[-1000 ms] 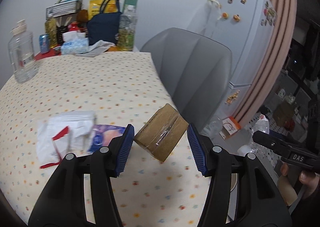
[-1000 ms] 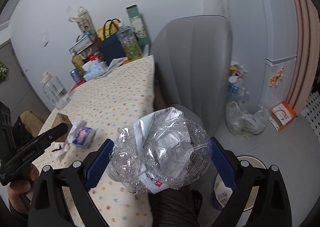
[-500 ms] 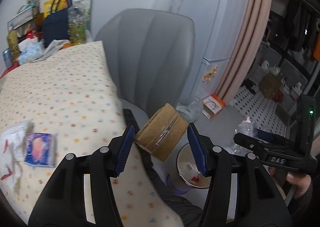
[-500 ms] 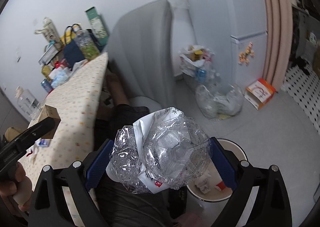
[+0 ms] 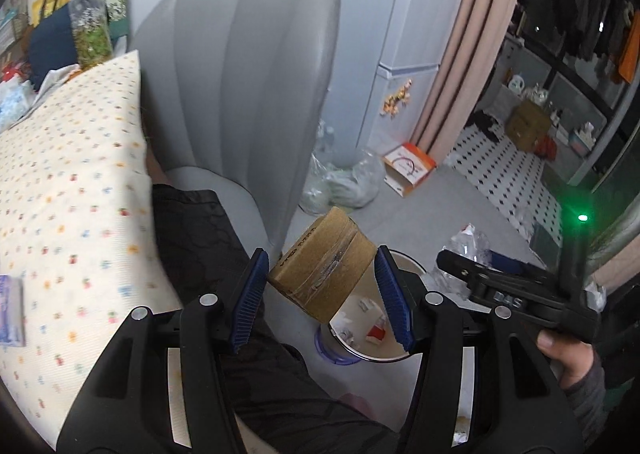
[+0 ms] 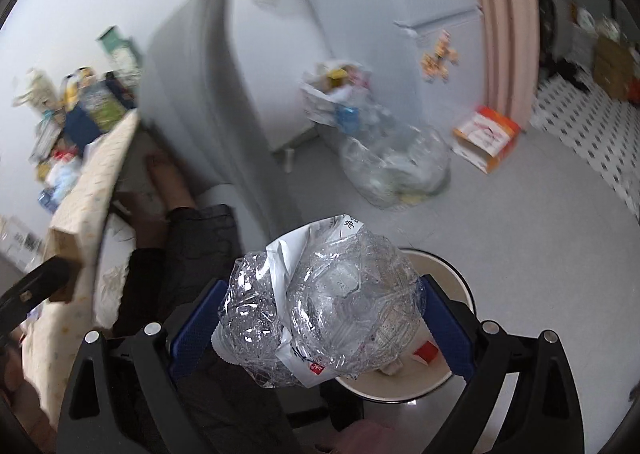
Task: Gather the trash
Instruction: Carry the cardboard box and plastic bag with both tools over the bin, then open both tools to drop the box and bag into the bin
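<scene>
My left gripper (image 5: 320, 288) is shut on a small taped cardboard box (image 5: 324, 258), which sits tilted between the blue pads in mid-air. Below and just behind it stands a round white bin (image 5: 368, 356) on the floor, with scraps inside. My right gripper (image 6: 318, 320) is shut on a crumpled clear plastic wrapper with a white label (image 6: 320, 306), above the near rim of the same bin (image 6: 460, 278). In the left wrist view the right gripper (image 5: 500, 290) hangs to the right of the bin. In the right wrist view the cardboard box (image 6: 64, 250) shows at the left.
A grey chair (image 5: 248, 86) stands beside the dotted tablecloth (image 5: 72, 174), and a person's dark-clad legs (image 5: 192, 238) lie between them. On the floor are a clear trash bag (image 6: 396, 162) and an orange-and-white carton (image 6: 486, 138). A white fridge (image 5: 400, 54) and pink curtain (image 5: 468, 54) stand behind.
Both grippers have swung off the table, to the right and downward, to above the floor bin. Each keeps its grip: the box on the left, the plastic wrapper on the right.
</scene>
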The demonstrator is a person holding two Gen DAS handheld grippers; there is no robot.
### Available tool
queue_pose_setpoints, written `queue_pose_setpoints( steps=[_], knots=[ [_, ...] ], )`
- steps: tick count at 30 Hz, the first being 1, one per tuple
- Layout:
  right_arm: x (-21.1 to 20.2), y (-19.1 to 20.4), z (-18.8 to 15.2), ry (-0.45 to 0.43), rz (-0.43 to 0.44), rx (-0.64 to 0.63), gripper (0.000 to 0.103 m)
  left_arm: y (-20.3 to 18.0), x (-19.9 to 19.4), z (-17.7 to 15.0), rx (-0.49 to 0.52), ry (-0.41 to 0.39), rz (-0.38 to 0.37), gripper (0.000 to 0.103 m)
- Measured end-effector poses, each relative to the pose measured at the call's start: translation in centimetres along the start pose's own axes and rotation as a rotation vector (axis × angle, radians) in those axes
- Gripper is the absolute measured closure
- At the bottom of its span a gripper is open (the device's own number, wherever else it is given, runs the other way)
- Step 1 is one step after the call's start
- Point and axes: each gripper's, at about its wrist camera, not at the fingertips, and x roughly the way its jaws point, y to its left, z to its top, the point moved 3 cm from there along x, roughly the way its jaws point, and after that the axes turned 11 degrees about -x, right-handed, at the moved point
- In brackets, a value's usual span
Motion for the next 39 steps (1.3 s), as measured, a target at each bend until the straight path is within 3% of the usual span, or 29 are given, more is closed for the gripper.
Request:
queue_pose_setpoints(
  steps=[3, 19, 28, 33, 39],
  knots=[
    [0.1, -2.0, -0.7, -0.003, 0.009, 0.071, 0.008, -0.9, 1.0, -0.2, 0.021, 0.019, -0.001, 0.048],
    [-6.0, -7.0, -0.6, -0.098, -0.026, 0.1, 0.008, -9.1, 6.5, -1.7, 0.123, 0.135, -0.06, 0.048],
    [-6.8, -9.5, -1.6, -0.087, -0.079, 0.156, 0.008, -14.2, 9.8, -2.6, 0.161, 0.208, -0.083, 0.048],
    [-7.6, -10.7, -1.5, -0.103, -0.093, 0.17, 0.008, -15.0, 11.4, -3.5, 0.187, 0.234, -0.066, 0.048],
    [-7.7, -12.1, -1.7, -0.098, -0.117, 0.202, 0.008, -13.9, 12.8, -3.5, 0.131, 0.256, -0.059, 0.047]
  ],
)
